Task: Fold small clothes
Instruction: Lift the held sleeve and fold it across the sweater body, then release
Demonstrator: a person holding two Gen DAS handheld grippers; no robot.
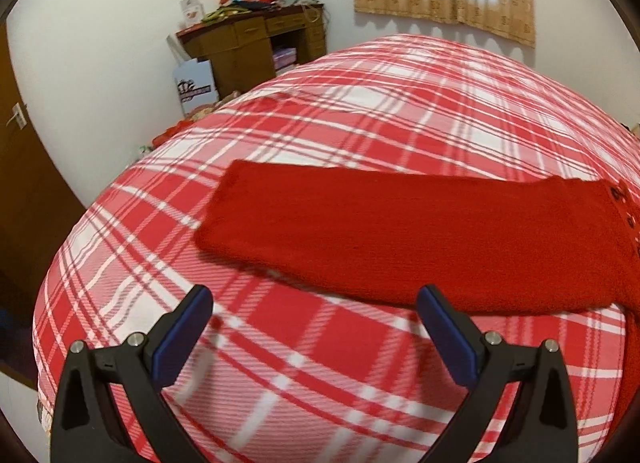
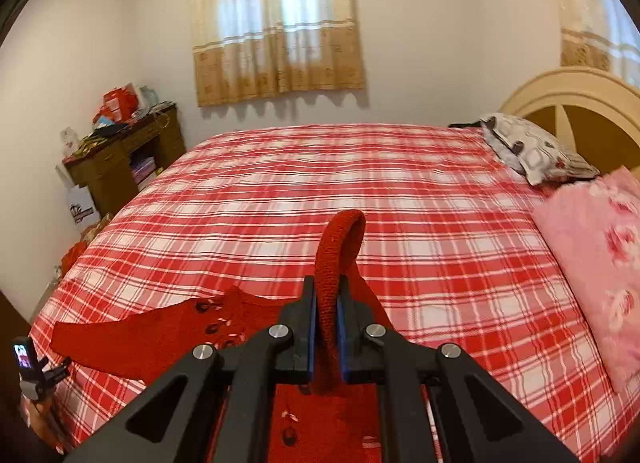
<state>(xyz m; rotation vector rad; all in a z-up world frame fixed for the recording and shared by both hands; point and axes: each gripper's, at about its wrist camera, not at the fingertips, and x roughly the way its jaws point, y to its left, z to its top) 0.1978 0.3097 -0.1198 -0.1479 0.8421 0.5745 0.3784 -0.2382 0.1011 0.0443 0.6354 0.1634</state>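
The red knitted garment (image 1: 420, 235) lay on the bed (image 1: 360, 111), whose cover was a red-and-white plaid, near the bed's near edge. In the left wrist view one long part of it stretched flat across the cover, its free end pointing toward the bed's left side. The left tool (image 1: 316, 303) hung just above the cover at the near edge of that flat part, its blue-padded fingers (image 1: 188, 339) spread wide with nothing between them; whether it touched the cloth could not be told.

The right tool (image 2: 327, 299) was clenched on a rolled red edge of the same garment (image 2: 160, 339), which arched up in a loop past the fingertips. Below and to the left of that tool, the garment's body spread over the cover, showing small dark buttons with pale stitching.

At the head of the bed sat a patterned pillow (image 2: 536, 151) and a pink floral blanket (image 2: 600, 271). A cluttered wooden desk (image 2: 120, 159) stood against the wall beyond the bed's left side.
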